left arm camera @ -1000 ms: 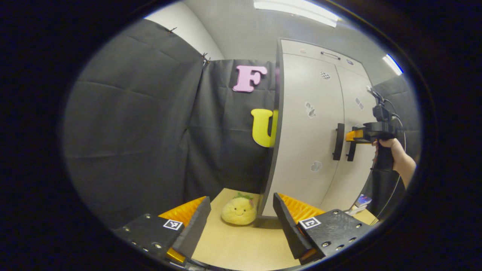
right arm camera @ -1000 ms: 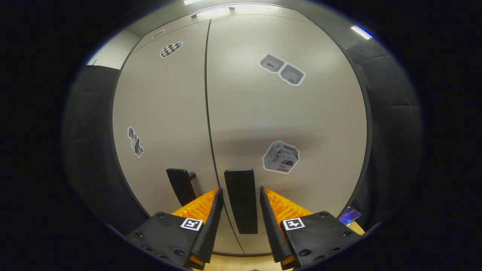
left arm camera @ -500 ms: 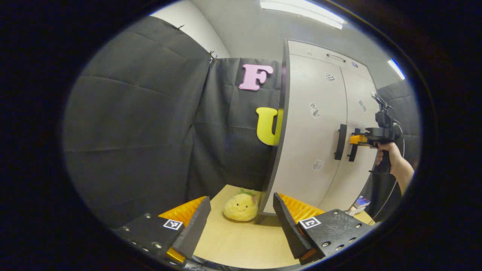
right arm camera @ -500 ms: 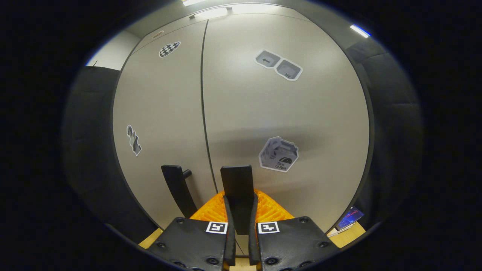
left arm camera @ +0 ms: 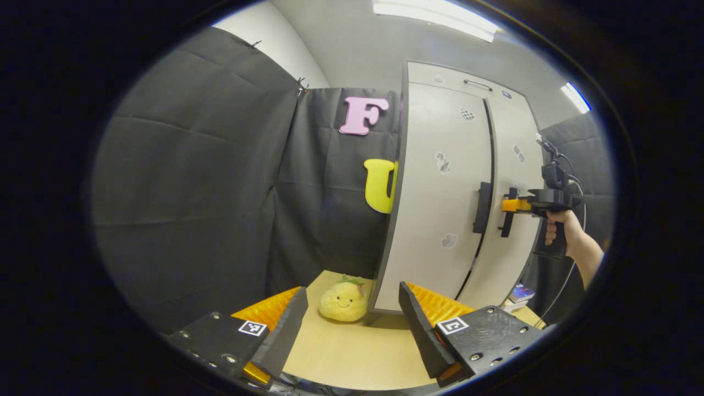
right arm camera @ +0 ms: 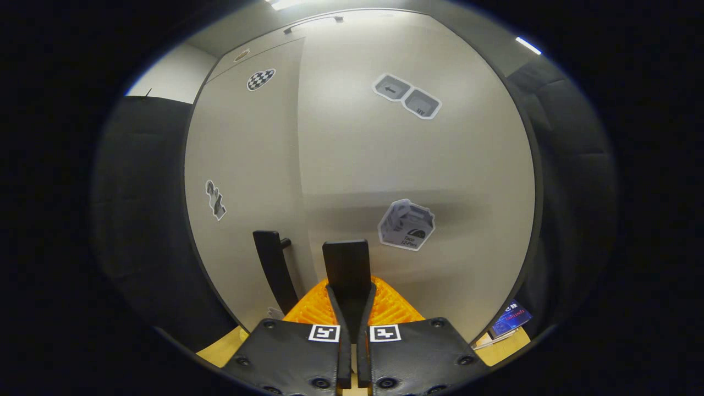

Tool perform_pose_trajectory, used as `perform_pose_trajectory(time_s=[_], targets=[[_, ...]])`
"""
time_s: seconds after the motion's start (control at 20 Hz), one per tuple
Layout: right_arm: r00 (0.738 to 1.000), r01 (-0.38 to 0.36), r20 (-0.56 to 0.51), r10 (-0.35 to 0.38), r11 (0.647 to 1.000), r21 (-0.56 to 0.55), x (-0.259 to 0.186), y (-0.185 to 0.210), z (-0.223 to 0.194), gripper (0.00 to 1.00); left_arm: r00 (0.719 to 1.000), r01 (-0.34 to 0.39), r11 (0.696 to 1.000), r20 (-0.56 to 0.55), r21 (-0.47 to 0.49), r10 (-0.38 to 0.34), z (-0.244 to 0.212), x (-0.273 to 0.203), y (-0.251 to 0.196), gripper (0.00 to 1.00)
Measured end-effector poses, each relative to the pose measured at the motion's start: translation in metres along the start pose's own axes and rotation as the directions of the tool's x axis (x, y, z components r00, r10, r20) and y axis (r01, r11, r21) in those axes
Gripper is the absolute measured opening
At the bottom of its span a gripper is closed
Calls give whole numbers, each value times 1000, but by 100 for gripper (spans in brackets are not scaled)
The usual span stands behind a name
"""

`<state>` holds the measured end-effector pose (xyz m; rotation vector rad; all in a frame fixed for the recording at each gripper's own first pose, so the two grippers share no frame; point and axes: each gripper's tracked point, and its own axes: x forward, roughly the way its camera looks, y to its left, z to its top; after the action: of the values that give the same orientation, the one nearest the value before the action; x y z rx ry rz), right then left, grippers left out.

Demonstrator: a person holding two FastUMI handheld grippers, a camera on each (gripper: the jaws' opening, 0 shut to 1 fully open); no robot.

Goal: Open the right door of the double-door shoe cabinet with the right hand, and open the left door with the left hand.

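The pale grey shoe cabinet (left arm camera: 440,181) stands on the table, right of centre in the left gripper view. My right gripper (right arm camera: 352,291) is shut on the black handle of the right door (right arm camera: 346,264). The right door (right arm camera: 418,165) stands slightly ajar, its edge forward of the left door (right arm camera: 247,165); a dark gap (left arm camera: 487,159) shows between them. The left door's black handle (right arm camera: 272,264) is free. In the left gripper view a hand (left arm camera: 561,225) holds the right gripper (left arm camera: 509,204) at that handle. My left gripper (left arm camera: 352,291) is open, low over the table and well short of the cabinet.
A yellow plush toy (left arm camera: 344,301) sits on the wooden table (left arm camera: 352,352) at the cabinet's left corner. A blue booklet (right arm camera: 509,319) lies at the cabinet's right foot. A cable hangs from the right gripper's body (left arm camera: 555,176). Black cloth walls close in on both sides.
The right gripper closed on the right door's handle and then pulled it; the right door swung out a little and a gap opened. The left gripper stayed open and low.
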<state>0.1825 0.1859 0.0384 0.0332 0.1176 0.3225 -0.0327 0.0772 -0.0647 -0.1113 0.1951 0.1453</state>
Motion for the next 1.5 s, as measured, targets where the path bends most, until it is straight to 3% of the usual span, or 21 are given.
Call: perform_pose_trajectory(time_s=[0.1,0.55,0.7,0.8,0.85,1.5], targets=[[1000,-7,8,7,1000,10,-7,0,0,2,1000,1,1000,-5,17,-1,-2,-8,-4,96],[999,-43,9,43,998,47,-62,-14,-7,6,1000,13,999,-12,31,-12,-7,-34,-23,96],[999,-39,16,38,998,45,-77,-22,-8,2,999,36,998,-22,44,-35,-9,-36,-35,96],[999,-36,17,36,999,38,-86,-25,-9,6,998,52,997,-21,59,-51,-8,-37,-43,96],[999,-37,16,36,999,40,-91,-28,-10,2,998,62,996,-19,65,-61,-7,-37,-48,96],[999,13,45,-16,997,71,-156,-81,-10,5,980,193,978,-71,84,-187,-24,-28,-104,95]])
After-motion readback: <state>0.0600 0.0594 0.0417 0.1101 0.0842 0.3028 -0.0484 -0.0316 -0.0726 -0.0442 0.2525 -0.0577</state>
